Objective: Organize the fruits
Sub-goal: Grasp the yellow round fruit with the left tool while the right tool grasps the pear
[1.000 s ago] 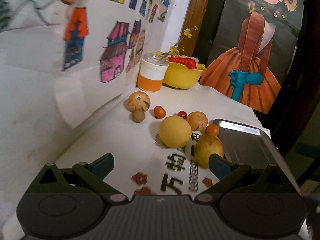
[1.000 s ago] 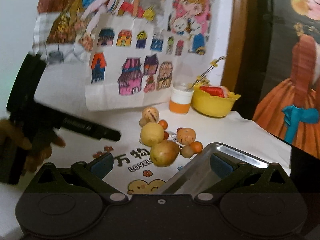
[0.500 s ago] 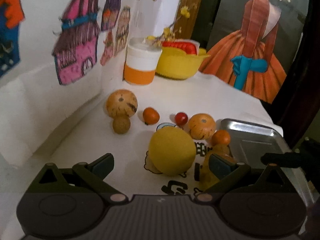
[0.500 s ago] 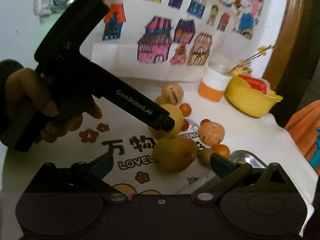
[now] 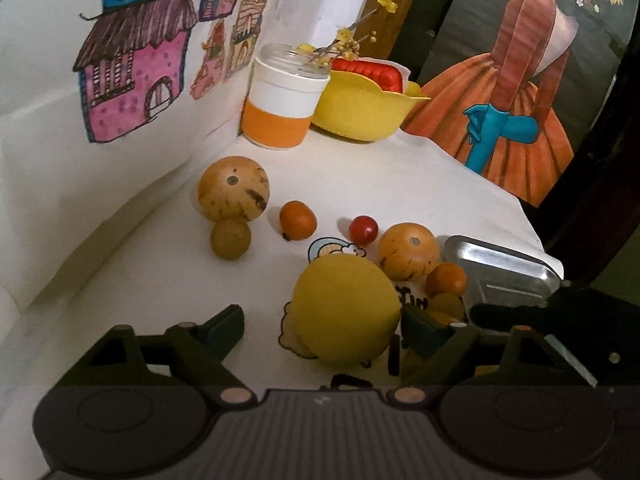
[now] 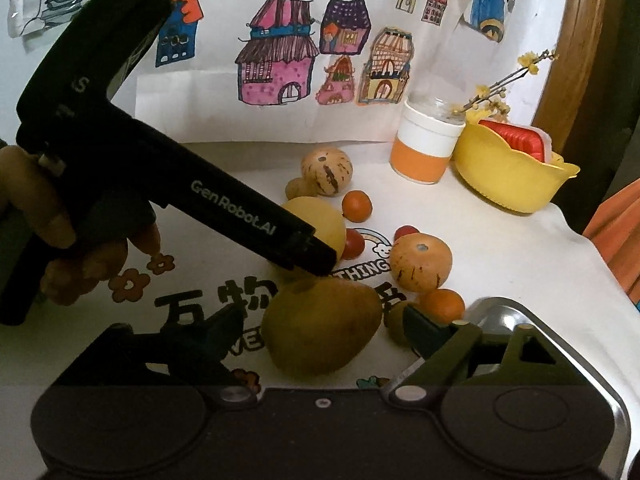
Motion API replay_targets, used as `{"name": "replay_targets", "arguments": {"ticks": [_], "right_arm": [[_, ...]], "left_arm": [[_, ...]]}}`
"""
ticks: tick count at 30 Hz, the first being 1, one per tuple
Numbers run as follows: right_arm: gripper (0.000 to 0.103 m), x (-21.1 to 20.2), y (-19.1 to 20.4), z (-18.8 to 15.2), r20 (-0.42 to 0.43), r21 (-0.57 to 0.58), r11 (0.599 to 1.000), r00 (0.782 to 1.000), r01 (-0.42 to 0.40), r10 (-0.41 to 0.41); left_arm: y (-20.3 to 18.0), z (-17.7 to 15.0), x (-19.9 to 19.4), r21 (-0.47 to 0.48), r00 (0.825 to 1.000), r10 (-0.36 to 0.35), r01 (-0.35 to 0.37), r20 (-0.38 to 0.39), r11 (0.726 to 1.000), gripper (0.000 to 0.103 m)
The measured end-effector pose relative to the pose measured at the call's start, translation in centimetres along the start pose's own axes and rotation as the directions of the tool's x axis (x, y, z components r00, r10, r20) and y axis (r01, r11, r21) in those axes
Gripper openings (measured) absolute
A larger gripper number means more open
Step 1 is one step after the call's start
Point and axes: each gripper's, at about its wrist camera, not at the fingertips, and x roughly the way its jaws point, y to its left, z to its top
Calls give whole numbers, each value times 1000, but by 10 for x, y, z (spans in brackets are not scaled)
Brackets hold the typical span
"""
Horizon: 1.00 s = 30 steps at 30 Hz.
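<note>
Left gripper (image 5: 322,326) open w/ yellow fruit (image 5: 346,316) btwn fingers; metal tray (image 5: 506,276) just right.

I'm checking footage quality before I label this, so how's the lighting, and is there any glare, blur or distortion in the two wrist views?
Left wrist view: dim, warm light; strong fisheye bending with dark corners; the big yellow fruit is slightly soft up close, and the metal tray shows mild sheen. Right wrist view: similarly dim; the bottom strip is darkened; the tray rim glints; the pear-shaped fruit sits in shadow.

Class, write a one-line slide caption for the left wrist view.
Open left tool frames a round yellow fruit on the white printed cloth, beside a metal tray.
</note>
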Motion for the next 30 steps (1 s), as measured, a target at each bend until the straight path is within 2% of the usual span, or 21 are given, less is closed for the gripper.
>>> {"name": "replay_targets", "arguments": {"ticks": [11, 20, 30], "right_arm": [[68, 8, -2, 2, -9, 15, 1000, 1000, 4, -4], [67, 2, -6, -4, 5, 54, 999, 1000, -1, 1], [66, -22, -1, -15, 11, 92, 993, 997, -77, 76]], "left_arm": [[-4, 5, 5, -10, 999, -46, 46, -4, 999, 63], [-9, 2, 3, -13, 1000, -15, 15, 1, 1000, 62], [-15, -8, -9, -17, 1000, -13, 13, -17, 1000, 62]]}}
